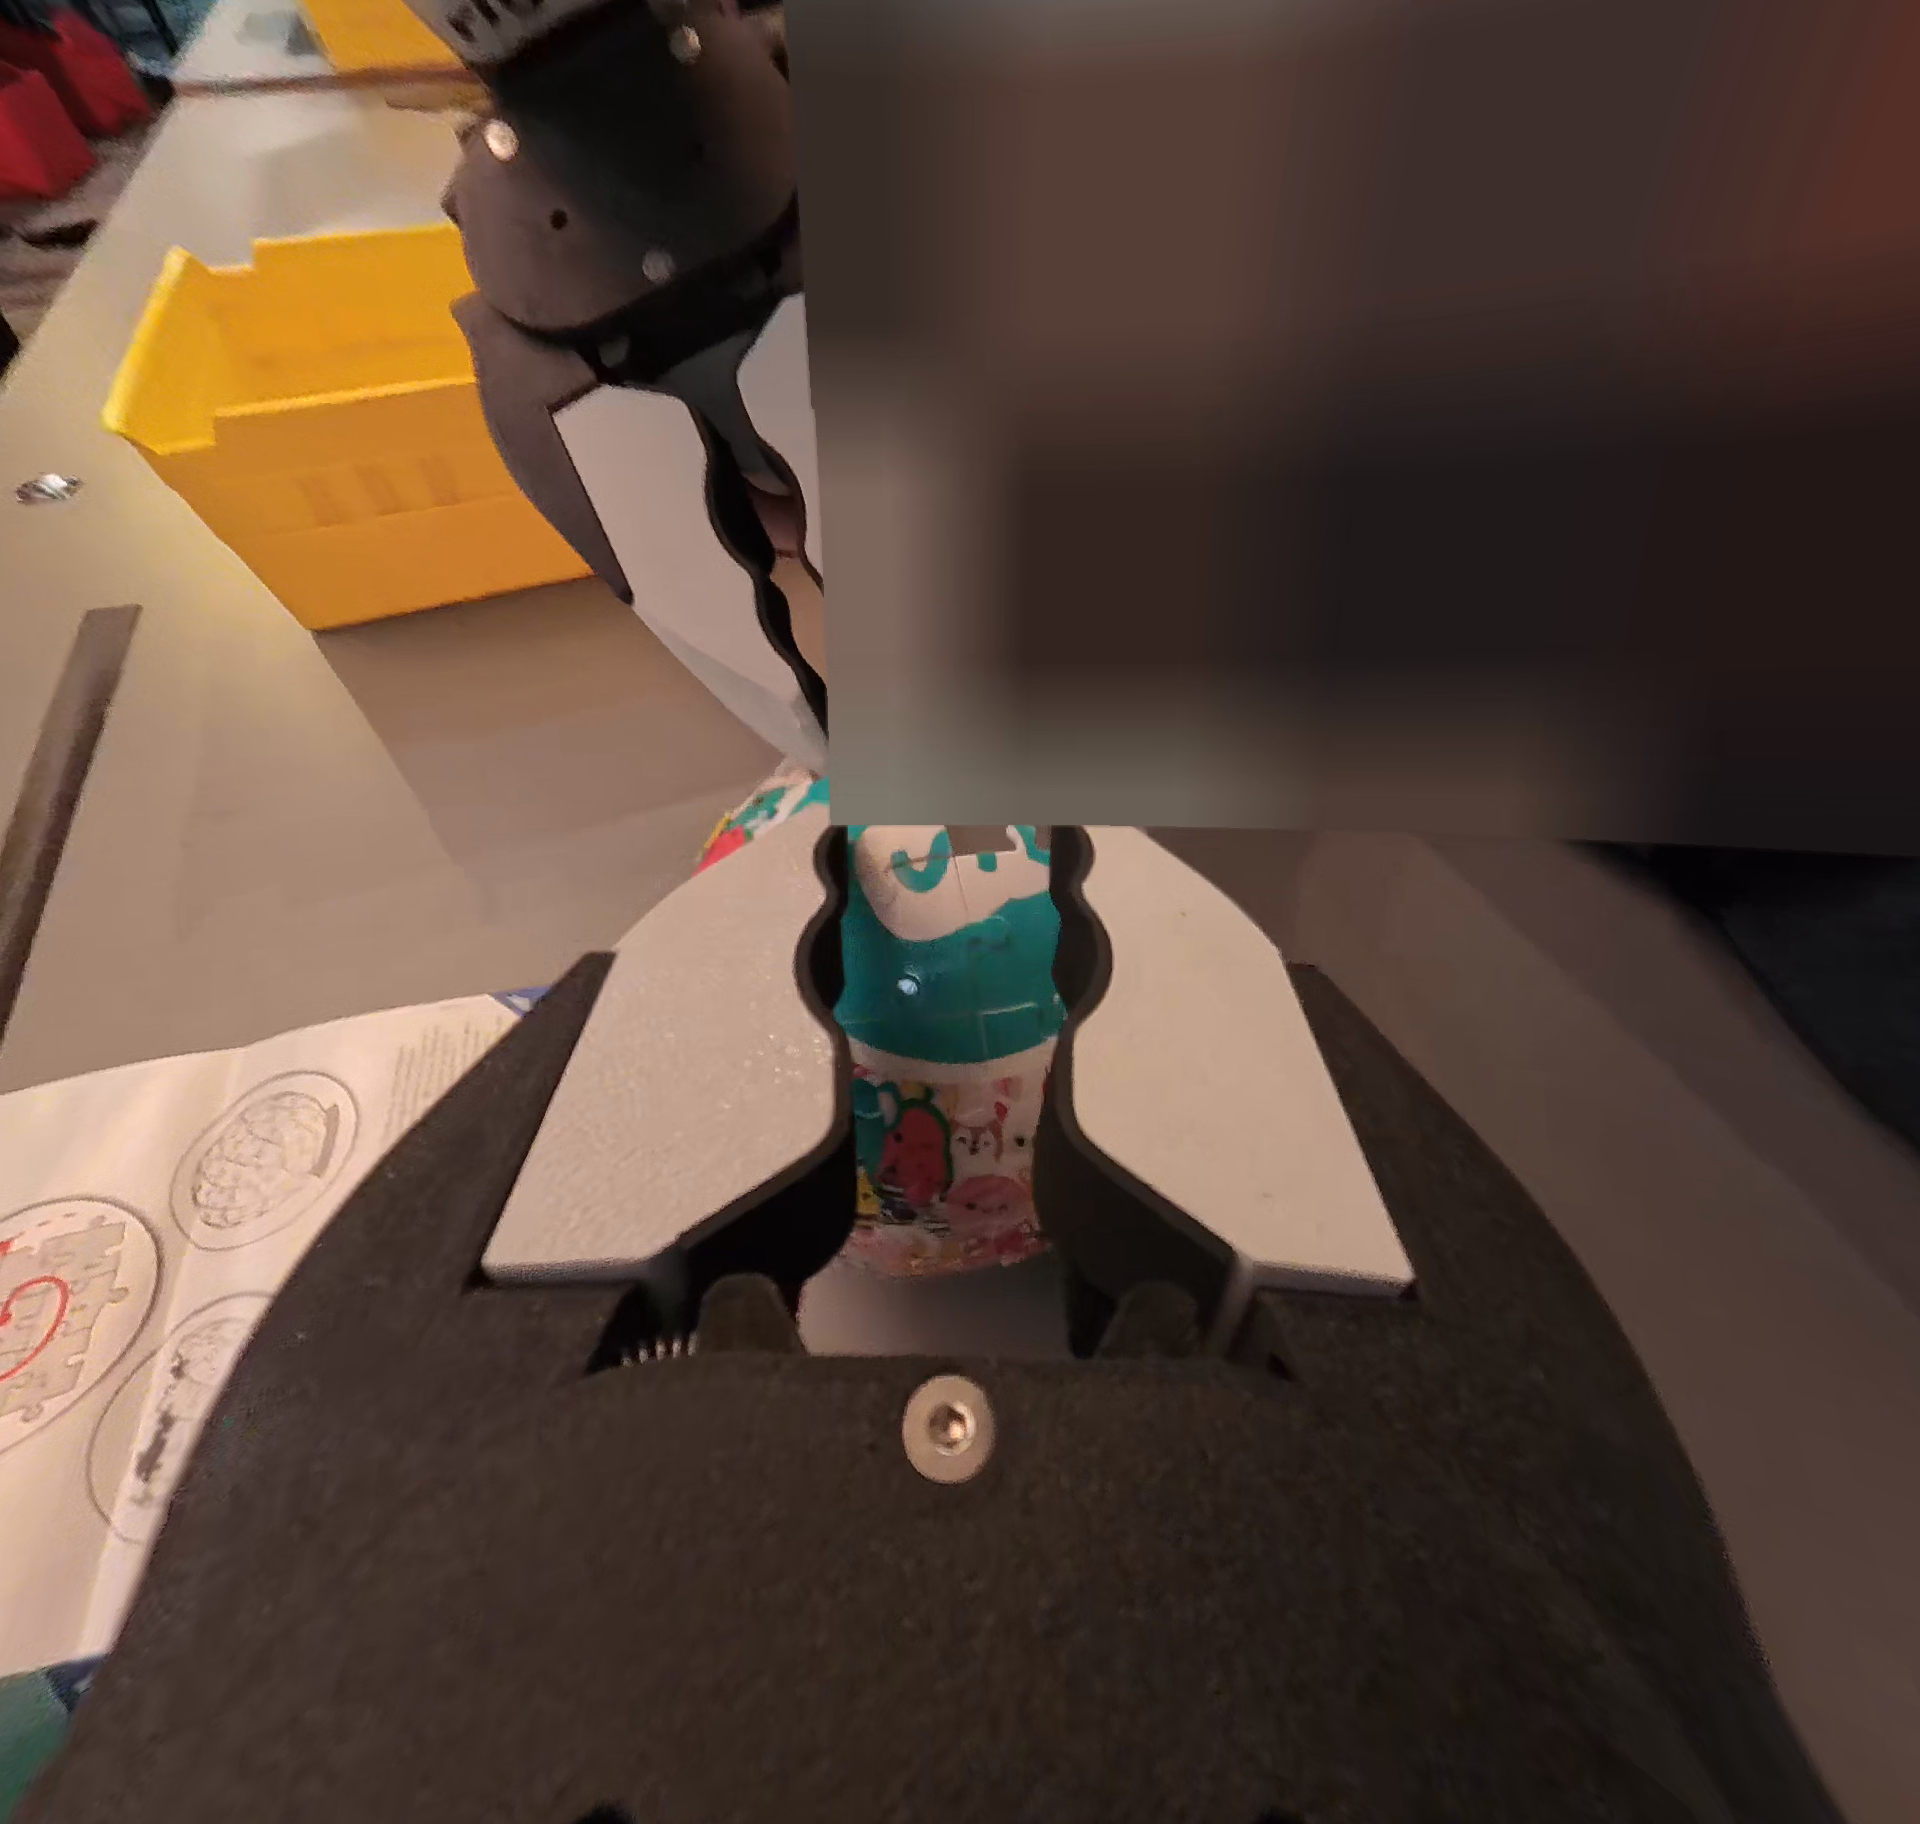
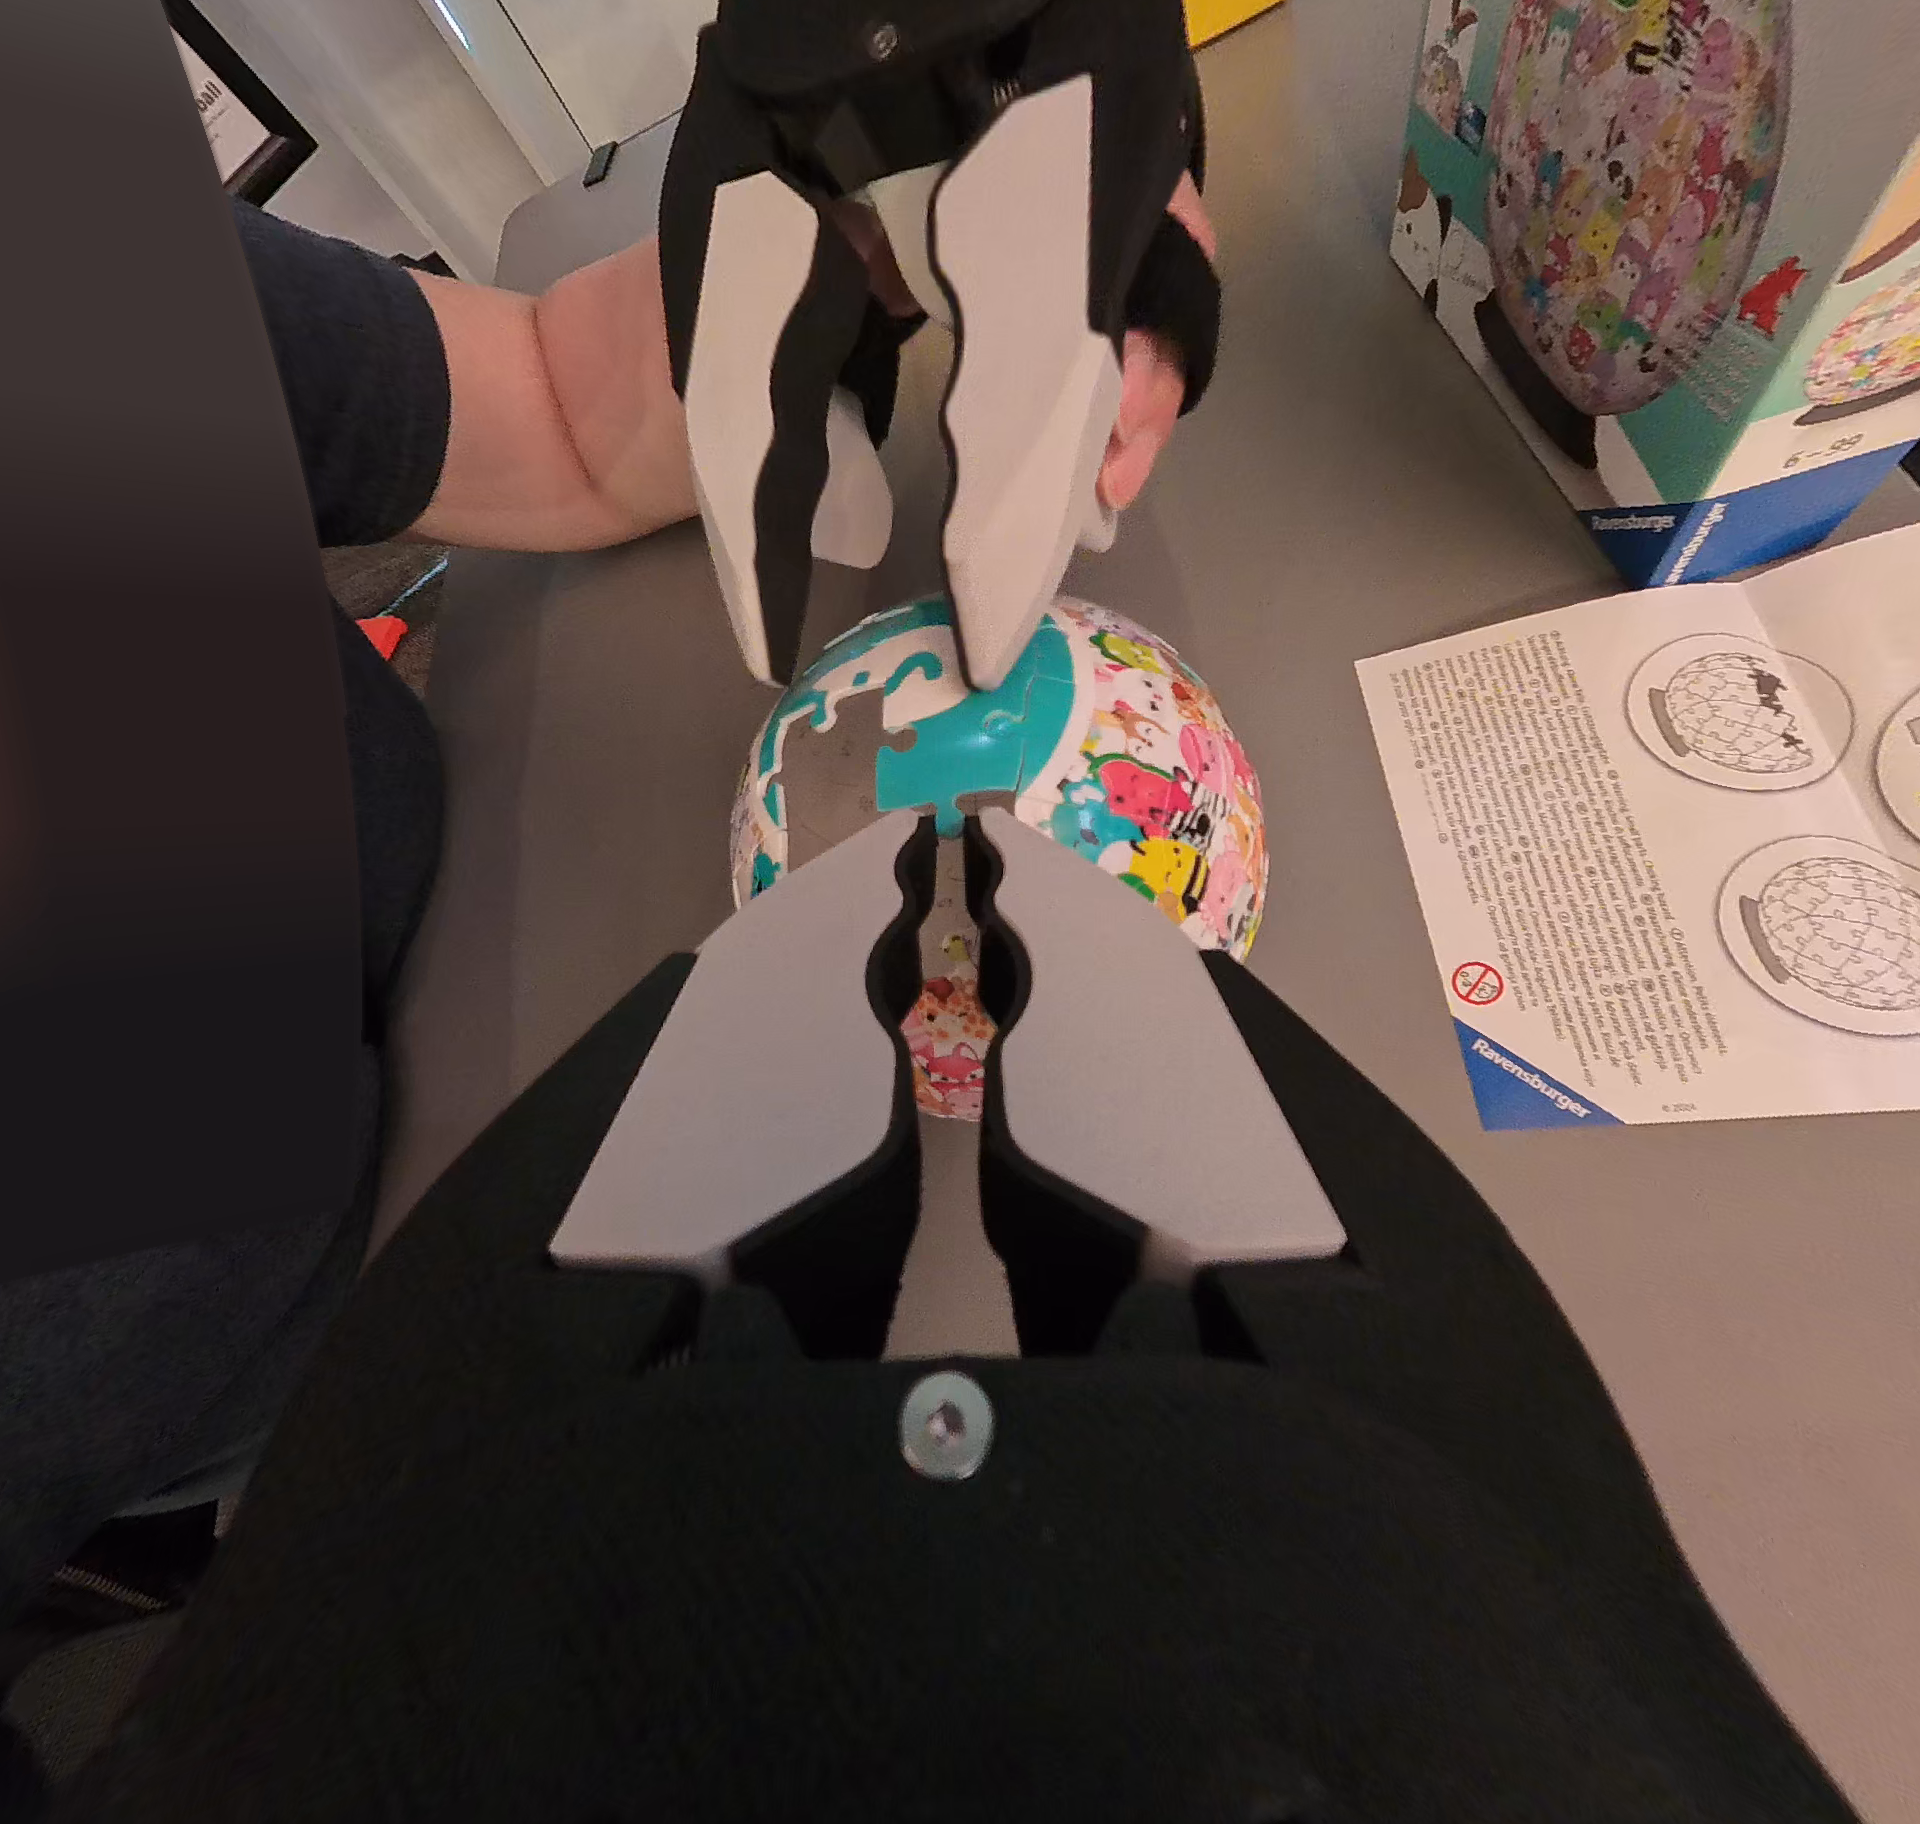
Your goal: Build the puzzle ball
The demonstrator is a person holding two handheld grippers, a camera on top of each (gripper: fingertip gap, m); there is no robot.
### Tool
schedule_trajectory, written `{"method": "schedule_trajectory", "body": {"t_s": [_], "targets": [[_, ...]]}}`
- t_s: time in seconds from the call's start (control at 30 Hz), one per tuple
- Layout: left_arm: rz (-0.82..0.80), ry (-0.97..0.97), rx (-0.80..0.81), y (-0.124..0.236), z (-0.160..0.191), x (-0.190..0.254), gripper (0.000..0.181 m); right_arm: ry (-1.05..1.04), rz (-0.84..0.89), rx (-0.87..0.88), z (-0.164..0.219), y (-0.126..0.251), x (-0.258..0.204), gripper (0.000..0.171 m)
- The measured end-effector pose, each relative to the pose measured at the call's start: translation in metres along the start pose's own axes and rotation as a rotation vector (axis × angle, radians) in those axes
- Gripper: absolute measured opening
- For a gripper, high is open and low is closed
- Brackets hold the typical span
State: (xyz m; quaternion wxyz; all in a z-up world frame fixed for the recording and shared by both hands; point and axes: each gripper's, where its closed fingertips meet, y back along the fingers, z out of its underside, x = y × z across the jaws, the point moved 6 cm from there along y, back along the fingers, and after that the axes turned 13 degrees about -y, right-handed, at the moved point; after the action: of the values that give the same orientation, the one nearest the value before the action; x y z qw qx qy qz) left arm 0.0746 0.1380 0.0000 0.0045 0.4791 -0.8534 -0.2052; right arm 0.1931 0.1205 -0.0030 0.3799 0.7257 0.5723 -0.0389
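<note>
Item: puzzle ball (image 2: pixel 1039 787), nearly whole, resting on grey table (image 2: pixel 1403 403), one gap near top. Right gripper (image 2: pixel 943 824) nipped a teal piece at the gap's edge; left gripper (image 2: pixel 878 678), fingers parted, steadied the top. Risk: hard pressing could pop neighbouring pieces inward.

Each gripper, the left gripper (image 1: pixel 951 927) and the right gripper (image 2: pixel 943 824), has a broad matt black body of grainy texture, with one silver hex-socket screw set in a round washer at the middle near the camera. From it run two flat pale-grey fingers (image 2: pixel 790 1026) tapering toward their ends, their inner edges lined with wavy black padding. The person wears a dark blue sleeve (image 2: pixel 343 361), and the left gripper's handle carries a black strap (image 2: pixel 1174 309).
</note>
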Motion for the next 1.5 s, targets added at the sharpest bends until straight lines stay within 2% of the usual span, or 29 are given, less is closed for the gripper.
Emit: {"method": "schedule_trajectory", "body": {"t_s": [0.3,0.47,0.73,0.93,1.07,1.2,1.5], "targets": [[0.017,0.034,-0.01,-0.003,0.002,-0.002,0.047,0.002,0.001,-0.005,0.0,0.0,-0.001,0.006],[-0.006,0.013,0.009,-0.001,-0.003,-0.005,0.047,-0.003,0.0,-0.001,0.001,0.0,-0.001,0.006],[0.08,0.002,-0.059,-0.015,-0.004,-0.007,0.045,-0.001,0.004,-0.003,0.001,-0.001,-0.001,0.006],[0.103,0.015,-0.037,-0.012,-0.006,-0.004,0.039,0.002,0.006,-0.005,0.001,-0.001,-0.001,0.006],[0.053,0.006,-0.02,-0.01,-0.007,-0.008,0.045,0.004,0.007,-0.006,0.002,-0.001,-0.002,0.006],[0.077,0.009,-0.034,-0.011,-0.004,-0.007,0.038,0.006,0.009,-0.009,0.002,-0.001,-0.002,0.006],[0.033,0.002,-0.009,-0.004,-0.009,-0.009,0.042,-0.003,0.002,0.007,0.003,-0.001,-0.002,0.006]]}}
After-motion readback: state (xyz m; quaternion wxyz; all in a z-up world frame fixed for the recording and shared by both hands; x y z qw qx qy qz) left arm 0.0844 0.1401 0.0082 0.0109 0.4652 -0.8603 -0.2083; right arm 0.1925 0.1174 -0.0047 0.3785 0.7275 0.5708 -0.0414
